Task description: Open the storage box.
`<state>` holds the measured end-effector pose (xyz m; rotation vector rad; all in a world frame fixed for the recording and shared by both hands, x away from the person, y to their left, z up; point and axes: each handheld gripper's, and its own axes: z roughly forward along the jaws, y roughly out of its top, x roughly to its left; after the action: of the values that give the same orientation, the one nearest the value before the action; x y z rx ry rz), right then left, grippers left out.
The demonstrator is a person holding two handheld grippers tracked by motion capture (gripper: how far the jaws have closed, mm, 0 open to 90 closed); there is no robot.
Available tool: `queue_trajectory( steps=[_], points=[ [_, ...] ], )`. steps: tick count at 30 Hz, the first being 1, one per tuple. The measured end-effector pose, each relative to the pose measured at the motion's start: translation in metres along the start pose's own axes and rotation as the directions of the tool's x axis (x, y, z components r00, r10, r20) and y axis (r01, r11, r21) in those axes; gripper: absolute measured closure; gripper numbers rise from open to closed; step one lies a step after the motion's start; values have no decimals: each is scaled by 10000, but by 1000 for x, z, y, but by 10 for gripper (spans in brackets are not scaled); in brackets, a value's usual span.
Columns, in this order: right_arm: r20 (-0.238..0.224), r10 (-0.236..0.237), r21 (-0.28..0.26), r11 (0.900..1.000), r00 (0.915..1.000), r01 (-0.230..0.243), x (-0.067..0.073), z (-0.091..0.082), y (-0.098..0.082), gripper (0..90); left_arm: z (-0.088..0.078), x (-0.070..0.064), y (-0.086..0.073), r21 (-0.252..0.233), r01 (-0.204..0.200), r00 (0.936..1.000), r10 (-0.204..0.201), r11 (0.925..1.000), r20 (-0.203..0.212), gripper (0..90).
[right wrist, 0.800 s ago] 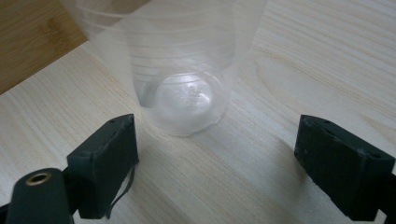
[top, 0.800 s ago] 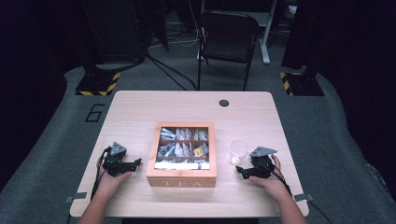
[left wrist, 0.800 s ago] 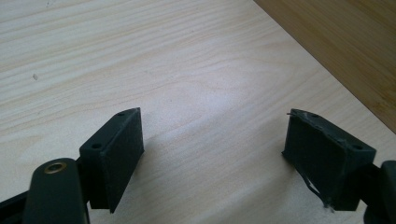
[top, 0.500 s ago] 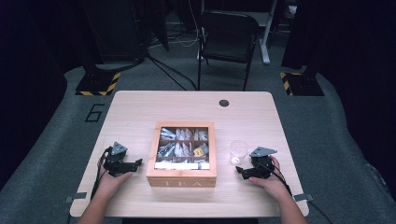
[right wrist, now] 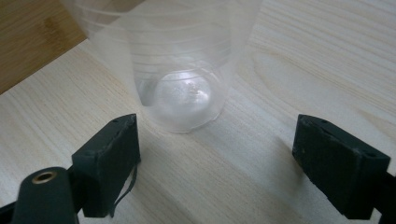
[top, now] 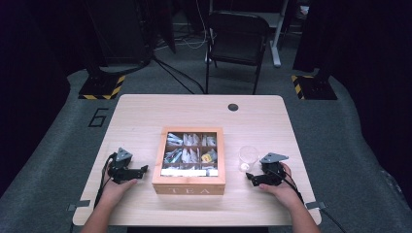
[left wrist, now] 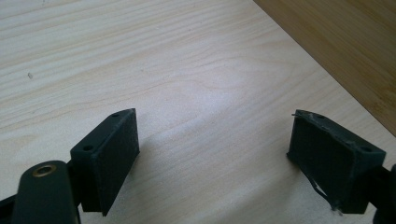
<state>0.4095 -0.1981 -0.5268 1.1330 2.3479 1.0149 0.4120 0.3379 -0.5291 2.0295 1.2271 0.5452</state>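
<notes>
Cup: a clear plastic cup (right wrist: 180, 70) stands upright on the table (top: 145, 116), at about 11 o'clock from my right gripper (top: 252, 177) and just to the 3 o'clock side of the tea box (top: 189, 184).
Right gripper: jaws spread wide with nothing between them; the cup's base sits just ahead of the pads (right wrist: 114, 165), not touching.
Left gripper: my left gripper (top: 142, 169) is also wide open and empty, resting low over bare wood with the box's side at 1 o'clock.
How the cup will handle: I judge it very light, thin-walled and springy (a hard squeeze would likely buckle it), smooth enough to slip, and easy to tip with a nudge.
Where to hold: across the lower wall near the base, where the ribbed rings stiffen it, with a gentle close.
Materials: pale, fine-grained wooden tabletop; darker wooden box with a glass lid over compartments of tea packets; matte black, flat rectangular pads.
Cup shape: round, tapering to a small frosted-looking bottom.
</notes>
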Motion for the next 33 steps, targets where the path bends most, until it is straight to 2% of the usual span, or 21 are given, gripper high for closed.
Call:
queue_trajectory(
  steps=[6, 10, 15, 19, 21, 22, 23, 27, 32, 33],
  points=[
    [-14, 14, 94, 10000, 10000, -14, 0, -1, 1, 159, 0, 0, 0, 12, -17, 10000, 17, 10000, 13, 159],
    [49, 93, 235, 9997, 9999, -94, 0, -1, 3, 177, 0, 0, 1, 39, 85, 9999, -85, 10000, -146, 172],
    [71, 114, 368, 9993, 9999, -117, -1, -4, 4, 249, -3, 1, 2, 163, 201, 9995, -197, 9997, -229, 250],
    [70, 600, 376, 9975, 9982, -602, -2, -6, 5, 295, -7, 0, 3, 178, 196, 9994, -190, 9996, -299, 284],
    [86, 636, 368, 9973, 9979, -639, -3, -8, 6, 321, -9, -2, 3, 165, 162, 9993, -156, 9997, -337, 300],
    [39, 739, 333, 9967, 9973, -740, -2, -9, 7, 331, -10, -2, 4, 106, 181, 9994, -178, 9998, -301, 313],
    [130, 641, 281, 9975, 9979, -644, -3, -10, 7, 341, -12, -2, 4, 199, 149, 9996, -145, 9997, -223, 326],
    [149, 698, 76, 9975, 9974, -699, -3, -14, 9, 360, -14, -5, 5, 249, 409, 9992, -408, 9989, -13, 343],
    [421, 730, -241, 9971, 9964, -720, -2, -22, 12, 381, -20, -12, 8, 148, 463, 9986, -467, 9988, 248, 379],
    [430, 776, -313, 9966, 9961, -763, -2, -24, 13, 381, -22, -13, 9, 264, 476, 9983, -485, 9985, 332, 383]
  ],
)
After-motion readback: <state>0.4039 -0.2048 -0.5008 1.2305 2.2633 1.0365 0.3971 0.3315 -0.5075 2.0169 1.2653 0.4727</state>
